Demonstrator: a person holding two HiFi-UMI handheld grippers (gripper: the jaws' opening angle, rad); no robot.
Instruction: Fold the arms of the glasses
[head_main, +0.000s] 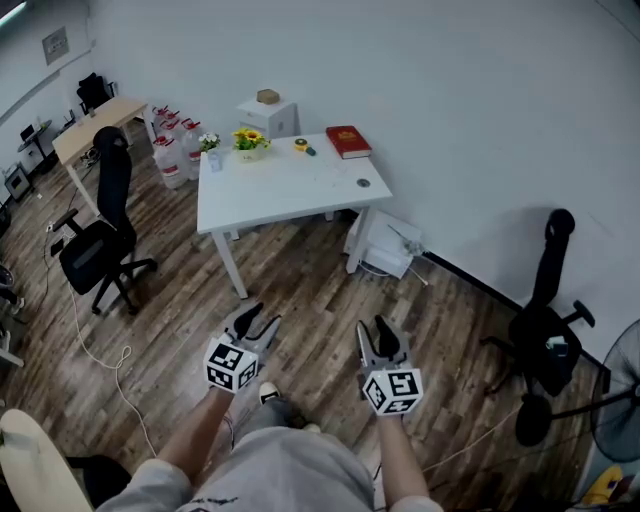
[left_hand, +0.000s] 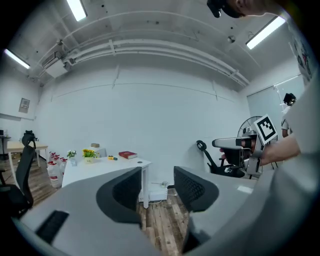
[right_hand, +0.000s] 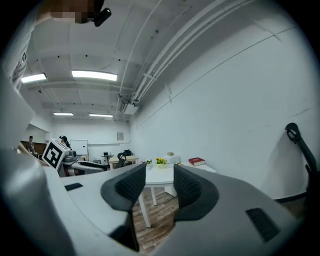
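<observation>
I stand a few steps from a white table. A small dark object lies near its right edge, too small to tell whether it is the glasses. My left gripper and right gripper hang side by side over the wooden floor, well short of the table. In the left gripper view the jaws stand apart with only floor and table leg between them. The right gripper's jaws are likewise apart and empty. Each gripper shows in the other's view: the right gripper and the left gripper.
On the table are a red book, a pot of yellow flowers and a small plant. A black office chair stands left, another chair right. Water bottles and a small cabinet are behind. A box sits under the table.
</observation>
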